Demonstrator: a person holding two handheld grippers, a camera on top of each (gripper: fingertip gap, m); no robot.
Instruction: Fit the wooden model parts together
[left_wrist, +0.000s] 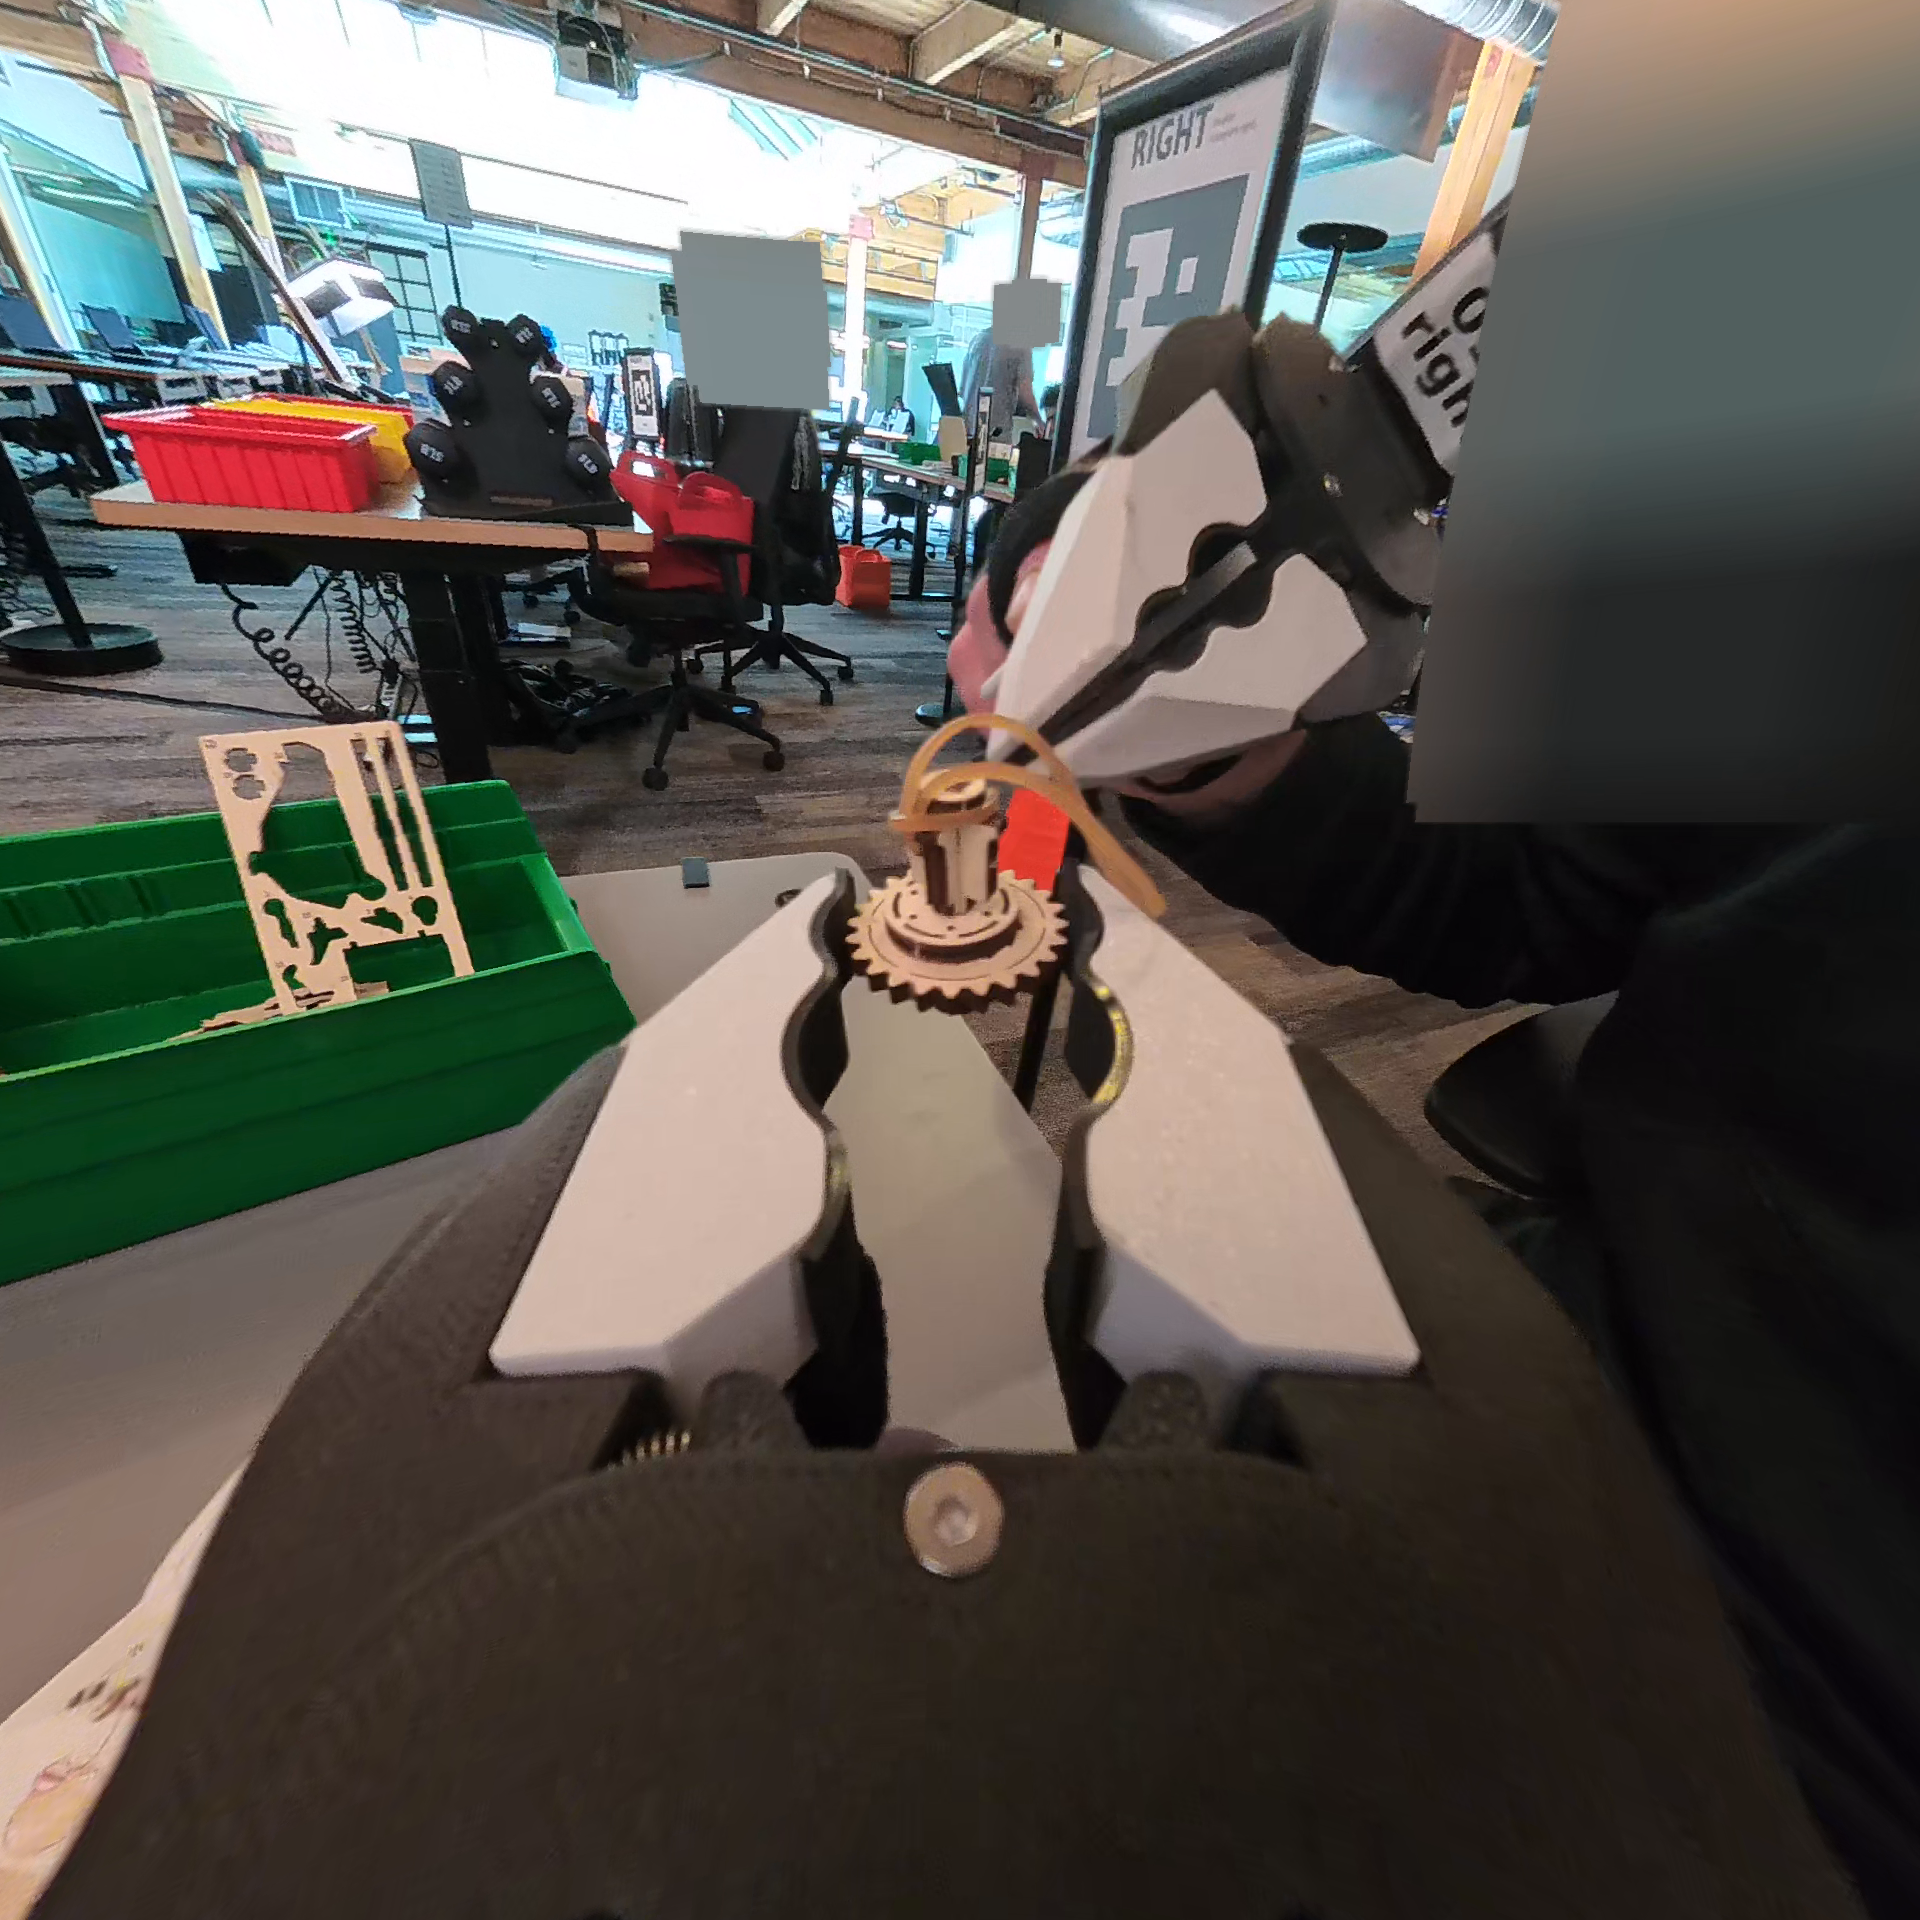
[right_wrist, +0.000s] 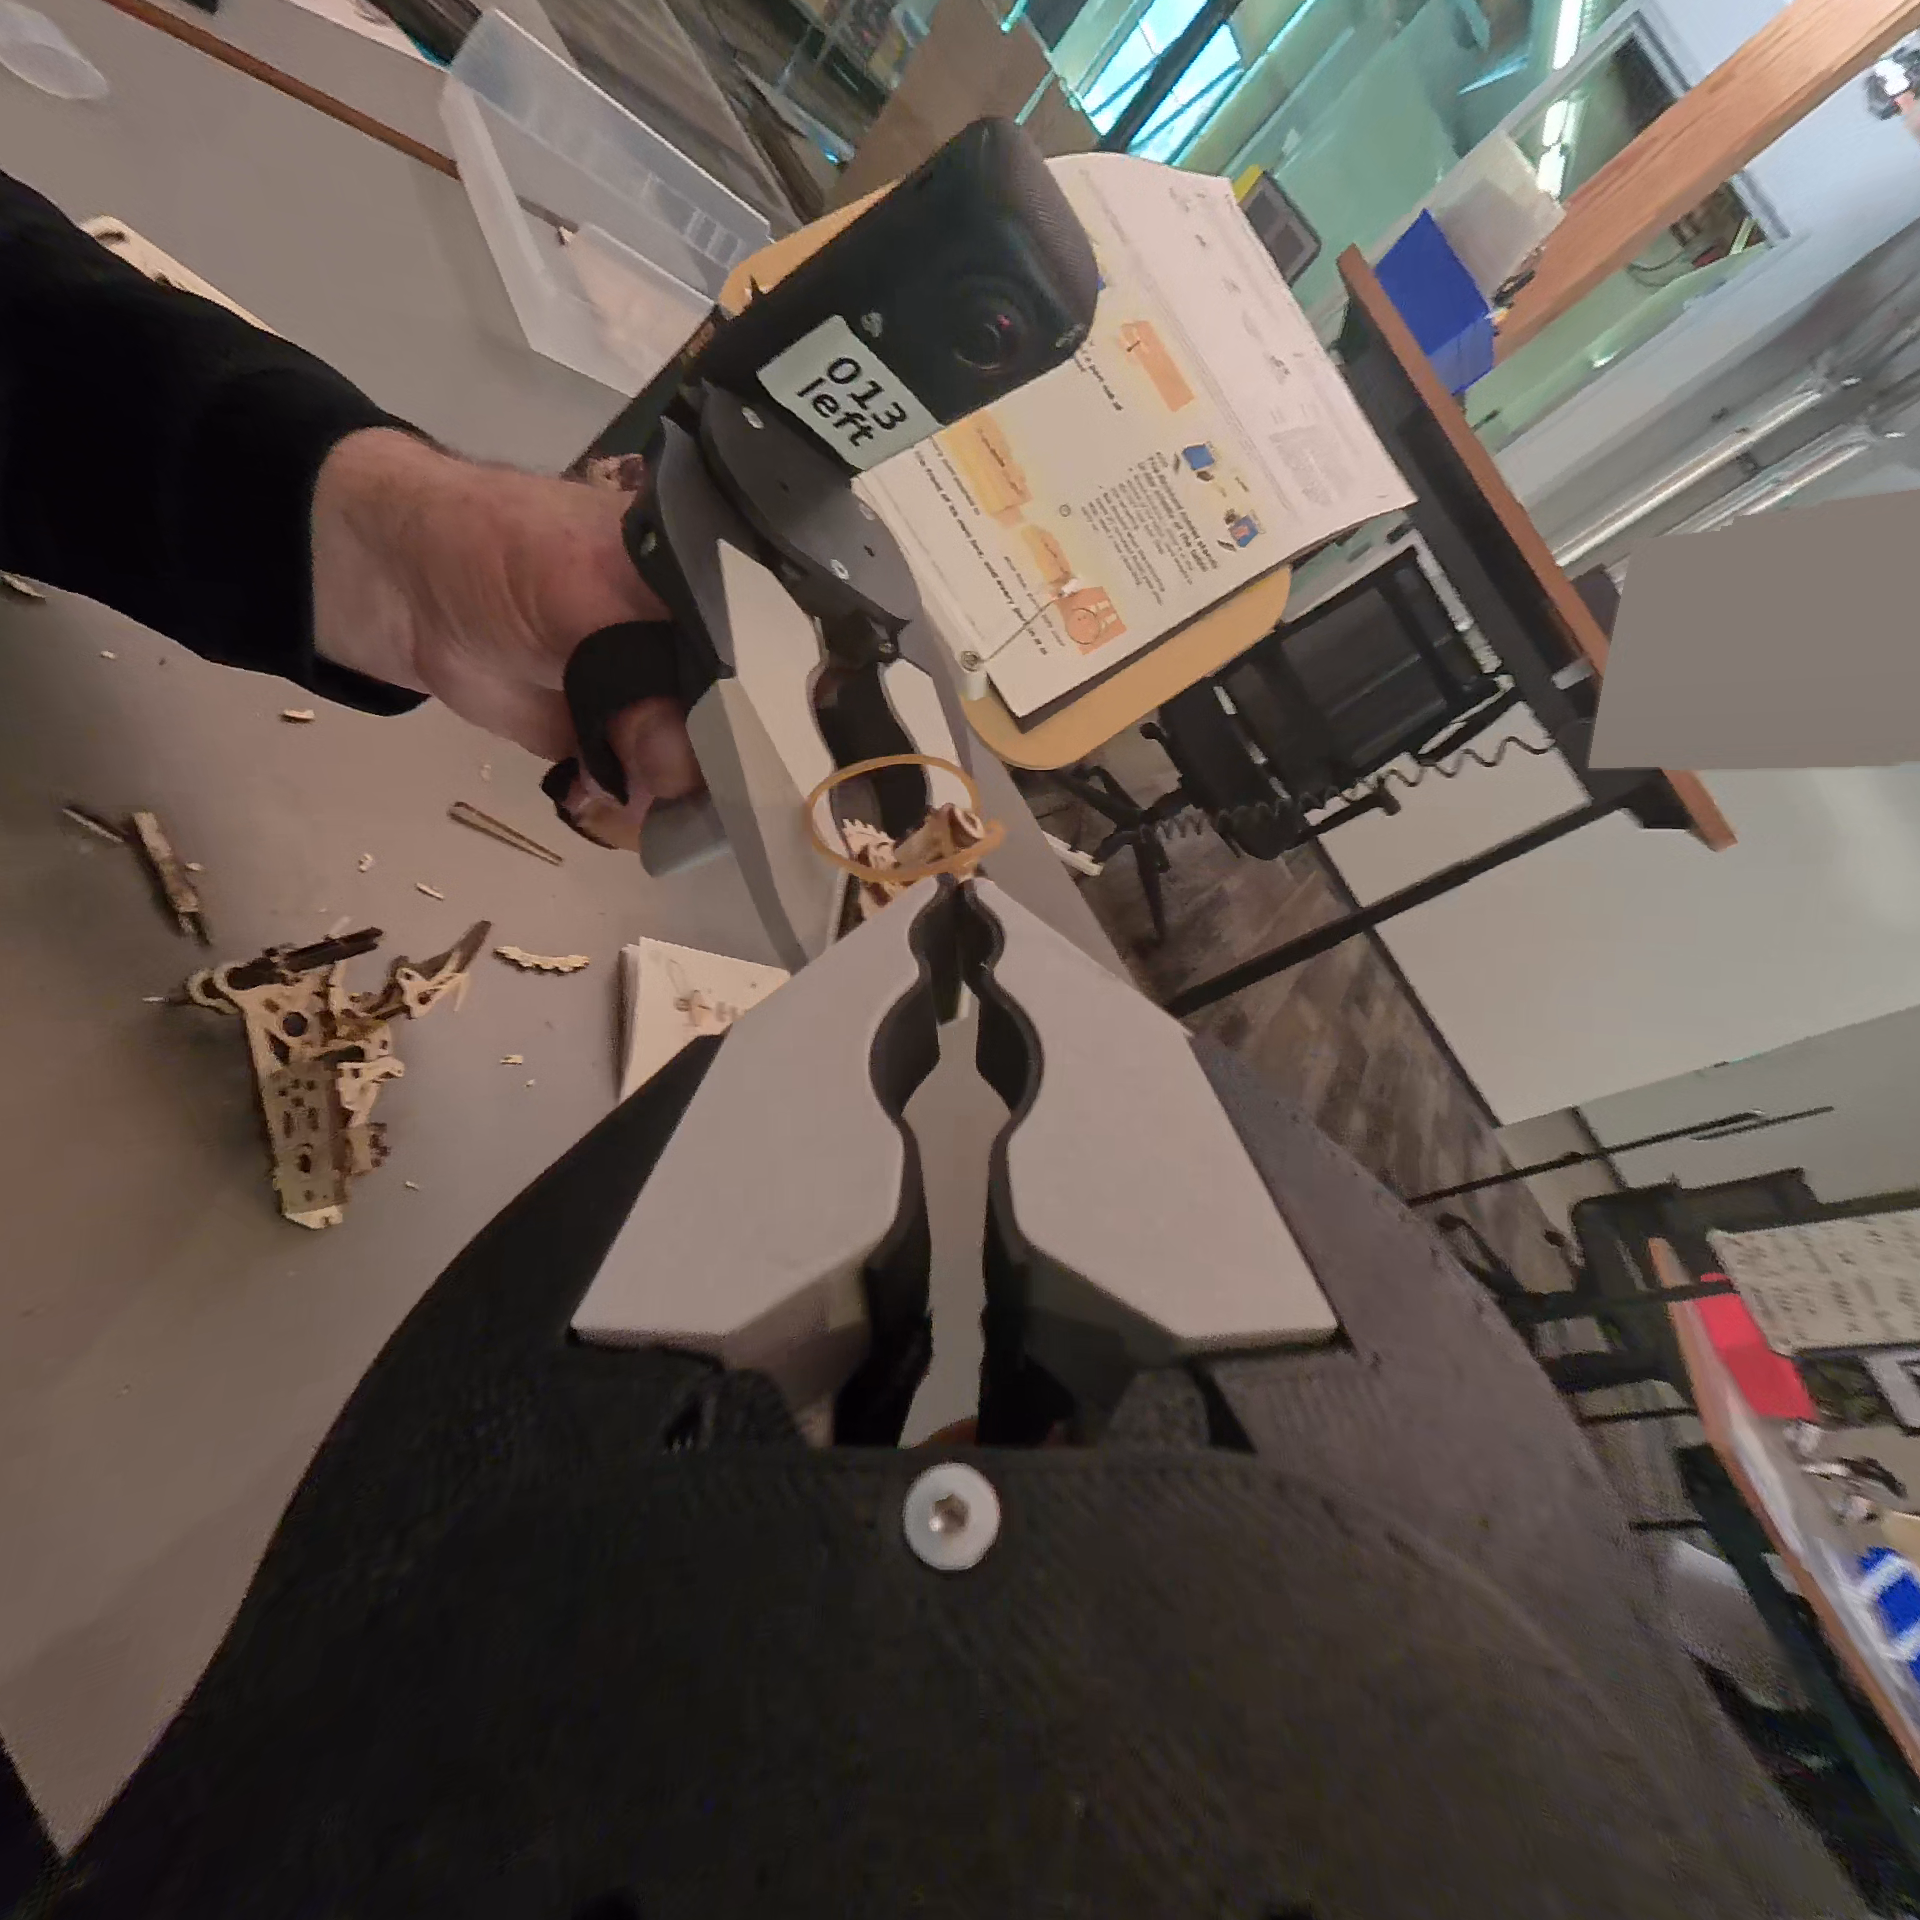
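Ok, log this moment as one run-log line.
left hand-held gripper: shut on wooden gear assembly | right hand-held gripper: shut on rubber band | band looped over gear's hub | green bin: untouched

A toothed wooden gear assembly with an upright hub (left_wrist: 956, 935) is held between the fingertips of the left gripper (left_wrist: 956, 914). A tan rubber band (left_wrist: 997, 790) is looped over the hub, and its upper end is pinched by the right gripper (left_wrist: 1023, 743), which is set above and to the right. To the left, a green plastic bin (left_wrist: 312, 1070) is placed on the grey table (left_wrist: 156, 1371), with a punched-out wooden sheet (left_wrist: 332, 862) stood upright in it.

In the right wrist view, a partly built wooden model (right_wrist: 312, 1039) is laid on the table to the left.
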